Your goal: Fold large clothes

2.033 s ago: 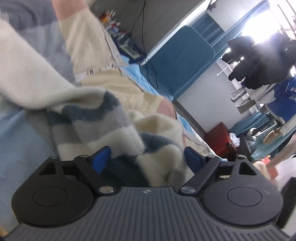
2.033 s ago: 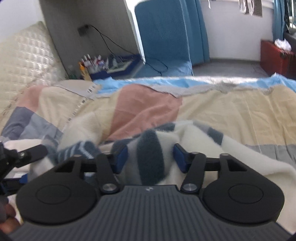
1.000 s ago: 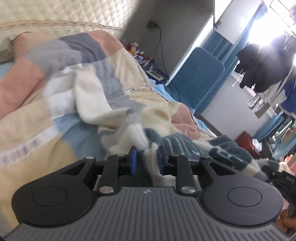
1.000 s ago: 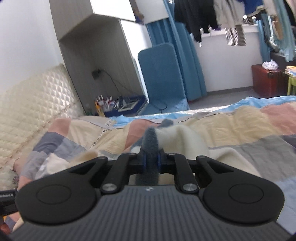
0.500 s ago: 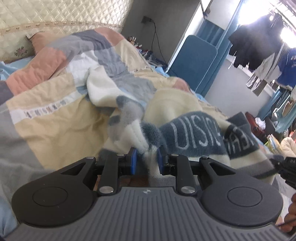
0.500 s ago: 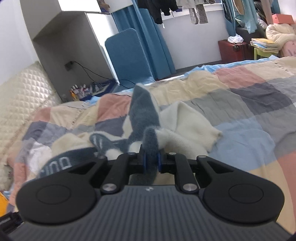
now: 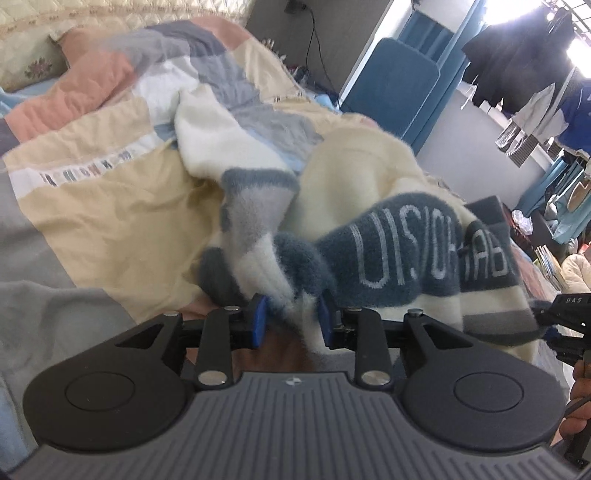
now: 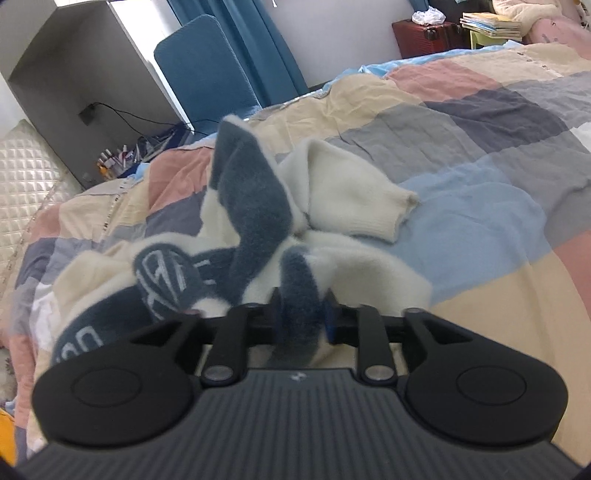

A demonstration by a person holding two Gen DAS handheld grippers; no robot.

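Left gripper (image 7: 291, 319), jaws just eased apart, part open with a tuft of cream-and-blue fleece sweater (image 7: 369, 206) loose between the blue pads (image 7: 259, 320); grip apparently slackening rather than pinching; sweater in a rumpled heap on the patchwork quilt (image 7: 110, 199), lettered blue band uppermost, cream sleeve (image 8: 354, 206) flung out toward the far side; right gripper (image 8: 301, 314), jaws likewise just widened, part open around a blue fleece fold that fills the gap, firm hold or mere contact not to be told; blue chair (image 8: 207, 66) and headboard (image 7: 33, 33) beyond; judged an early stage: garment laid down on the bed, not flattened, sleeves not tucked, no clean fold yet visible.
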